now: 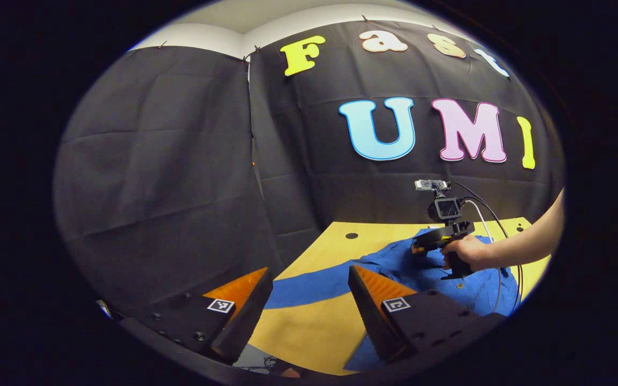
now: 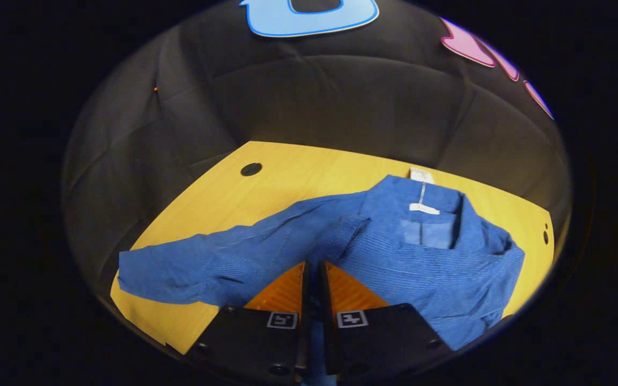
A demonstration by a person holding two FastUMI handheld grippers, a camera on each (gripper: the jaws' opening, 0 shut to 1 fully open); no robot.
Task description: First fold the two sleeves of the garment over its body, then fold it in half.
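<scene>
My right gripper [image 2: 313, 268] is pinched closed on the blue shirt [image 2: 395, 252], which lies spread on the yellow table [image 2: 298, 171]. My left gripper [image 1: 309, 279] hangs open above its outstretched sleeve [image 1: 309, 287].

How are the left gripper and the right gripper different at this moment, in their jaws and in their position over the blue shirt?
The left gripper has its jaws wide apart and holds nothing; the right gripper has its jaws nearly closed, with a strip of the blue shirt between them. The left one hovers near the stretched-out sleeve; the right one sits over the shirt's body. Both are above the wooden table.
</scene>
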